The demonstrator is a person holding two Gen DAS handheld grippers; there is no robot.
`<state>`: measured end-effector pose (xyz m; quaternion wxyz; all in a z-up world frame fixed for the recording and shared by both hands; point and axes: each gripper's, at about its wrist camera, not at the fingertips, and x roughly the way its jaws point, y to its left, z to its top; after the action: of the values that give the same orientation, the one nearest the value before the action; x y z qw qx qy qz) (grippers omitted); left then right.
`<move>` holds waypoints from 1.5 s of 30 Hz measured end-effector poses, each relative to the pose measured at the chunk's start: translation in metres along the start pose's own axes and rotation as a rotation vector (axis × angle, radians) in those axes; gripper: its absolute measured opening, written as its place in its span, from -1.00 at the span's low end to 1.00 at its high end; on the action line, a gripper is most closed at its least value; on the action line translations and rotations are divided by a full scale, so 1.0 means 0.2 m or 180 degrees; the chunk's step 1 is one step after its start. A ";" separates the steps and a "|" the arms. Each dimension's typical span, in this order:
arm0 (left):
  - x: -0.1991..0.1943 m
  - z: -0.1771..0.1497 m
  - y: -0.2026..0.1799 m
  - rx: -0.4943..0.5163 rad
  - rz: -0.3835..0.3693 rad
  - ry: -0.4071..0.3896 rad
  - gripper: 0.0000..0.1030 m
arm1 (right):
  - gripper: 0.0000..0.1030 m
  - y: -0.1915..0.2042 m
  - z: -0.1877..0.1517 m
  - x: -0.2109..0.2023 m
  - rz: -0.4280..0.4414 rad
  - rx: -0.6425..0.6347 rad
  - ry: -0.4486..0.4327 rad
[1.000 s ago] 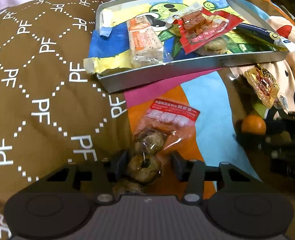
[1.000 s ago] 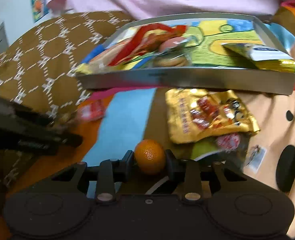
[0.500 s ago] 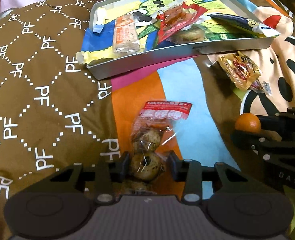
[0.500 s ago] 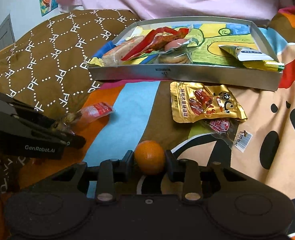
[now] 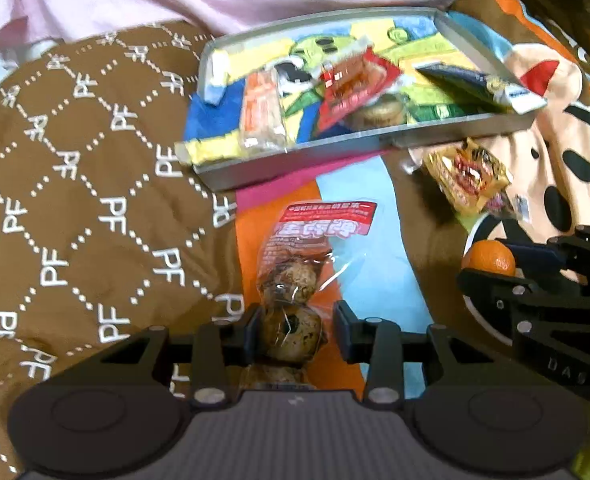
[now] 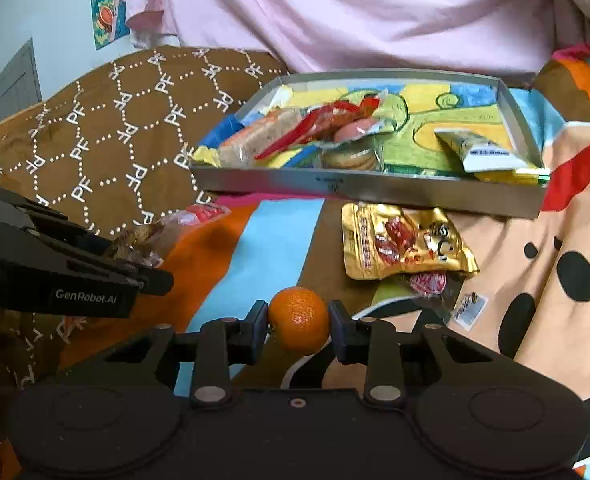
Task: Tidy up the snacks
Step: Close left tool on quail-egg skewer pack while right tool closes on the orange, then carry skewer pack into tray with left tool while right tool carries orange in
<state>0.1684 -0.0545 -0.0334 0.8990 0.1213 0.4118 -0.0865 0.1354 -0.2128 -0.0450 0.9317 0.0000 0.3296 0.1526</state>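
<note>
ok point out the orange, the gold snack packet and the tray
orange (image 6: 299, 318), right wrist view, middle of its peel
gold snack packet (image 6: 405, 242), right wrist view, printed front
tray (image 6: 335, 188), right wrist view, near wall

Both views are lit softly and evenly by indoor light; no single source can be made out. Colours are rendered saturated and warm. Strong fisheye bending is seen at the edges: the grey tray (image 5: 295, 160) rim is bowed into an arc in the left wrist view, and dark vignetting is seen in the corners. Motion blur is smeared over the tray contents and the brown quilt (image 5: 75, 200) in the left view; in the right view it is limited to the tray snacks. Glare is caught on the gold snack packet (image 6: 407, 244) and on the clear cookie bag (image 5: 295, 280). Claw bodies are left underexposed, near black. Shadows are kept faint.
</note>
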 end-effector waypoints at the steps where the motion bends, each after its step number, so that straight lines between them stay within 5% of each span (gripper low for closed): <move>1: -0.01 0.01 0.00 -0.0007 0.0014 -0.0036 -0.20 | -0.33 0.00 0.00 -0.01 0.0000 -0.0004 -0.0022; 14: -0.13 0.26 0.00 -0.0197 0.0069 -0.0509 -0.20 | -0.33 0.00 0.15 -0.08 -0.0075 -0.0160 -0.0543; 28: -0.01 0.72 -0.14 -0.0350 -0.0183 -0.0772 -0.20 | -0.33 -0.24 0.38 0.03 -0.0841 -0.0529 -0.1178; 45: 0.31 0.87 -0.37 -0.0110 -0.0036 -0.0473 -0.19 | -0.33 -0.32 0.31 0.30 -0.0678 -0.0453 -0.0948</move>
<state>0.3139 -0.1794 0.0188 0.9285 0.0968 0.3461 -0.0933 0.2366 -0.2502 -0.0394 0.9787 -0.0782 0.1747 0.0744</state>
